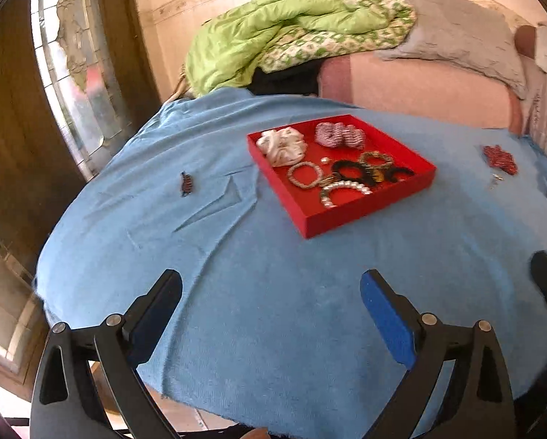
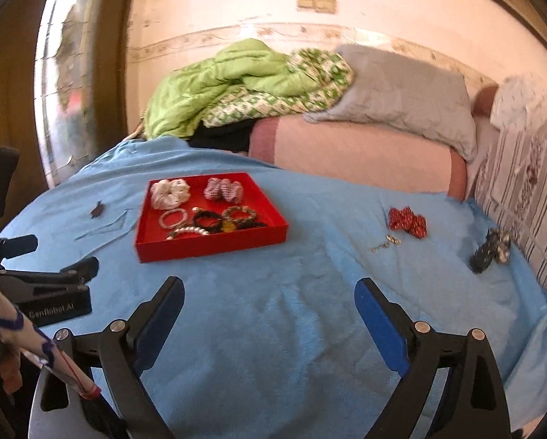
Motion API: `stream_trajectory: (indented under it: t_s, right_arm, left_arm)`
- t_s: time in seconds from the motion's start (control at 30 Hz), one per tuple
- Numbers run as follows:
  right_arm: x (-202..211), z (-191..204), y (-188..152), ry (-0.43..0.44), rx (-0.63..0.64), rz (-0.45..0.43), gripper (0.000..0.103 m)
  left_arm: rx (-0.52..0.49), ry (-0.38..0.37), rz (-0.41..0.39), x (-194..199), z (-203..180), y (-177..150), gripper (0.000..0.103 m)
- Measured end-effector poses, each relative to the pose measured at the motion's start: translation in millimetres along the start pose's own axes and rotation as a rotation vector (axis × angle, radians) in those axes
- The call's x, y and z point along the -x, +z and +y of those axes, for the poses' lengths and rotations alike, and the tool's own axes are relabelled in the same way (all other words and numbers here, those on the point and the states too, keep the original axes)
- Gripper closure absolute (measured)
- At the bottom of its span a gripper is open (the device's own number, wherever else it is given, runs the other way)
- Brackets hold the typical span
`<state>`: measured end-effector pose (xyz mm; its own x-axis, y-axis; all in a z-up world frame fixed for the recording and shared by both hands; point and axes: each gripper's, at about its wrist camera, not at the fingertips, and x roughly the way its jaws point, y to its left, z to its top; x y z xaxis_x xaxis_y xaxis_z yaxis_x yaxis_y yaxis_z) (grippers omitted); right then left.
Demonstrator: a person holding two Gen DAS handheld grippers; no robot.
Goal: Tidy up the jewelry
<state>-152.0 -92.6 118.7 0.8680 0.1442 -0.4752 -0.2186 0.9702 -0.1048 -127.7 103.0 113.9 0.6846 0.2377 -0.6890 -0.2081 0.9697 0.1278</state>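
Observation:
A red tray (image 1: pixel 346 216) (image 2: pixel 207 248) sits on the blue cloth and holds a white scrunchie (image 1: pixel 281 145), a pink-and-white one (image 1: pixel 339 134), several bead bracelets and dark hair bands. Loose on the cloth lie a small dark hair clip (image 1: pixel 187 184) (image 2: pixel 97 209) left of the tray, a red scrunchie (image 2: pixel 407 221) (image 1: pixel 500 159), a small gold piece (image 2: pixel 385 244) and a dark bow (image 2: pixel 491 250) to the right. My left gripper (image 1: pixel 271 285) is open and empty over the near cloth. My right gripper (image 2: pixel 270 289) is open and empty too. The left gripper (image 2: pixel 52 256) also shows in the right wrist view.
The blue cloth (image 1: pixel 237 329) ends at a near edge over the floor. Behind it is a bed with a green quilt (image 1: pixel 273 33) and a grey pillow (image 1: pixel 452 33). A mirrored wooden door (image 1: pixel 72 73) stands at the left. A patterned sleeve (image 2: pixel 25 340) crosses the lower left.

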Motion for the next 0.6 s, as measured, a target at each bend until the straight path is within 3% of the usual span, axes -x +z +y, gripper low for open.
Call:
stream_trajectory:
  t_s: [0.27,0.6]
  right_arm:
    - [0,21,-6,0.010,0.089,-0.007,0.006]
    - [-7,16,-7,0.007,0.063,0.018,0.006]
  left_arm:
    - [0.058,0.010,0.011,-7,8,4,0.005]
    - [0.080,0.067,-0.018,-10,10,5,0.005]
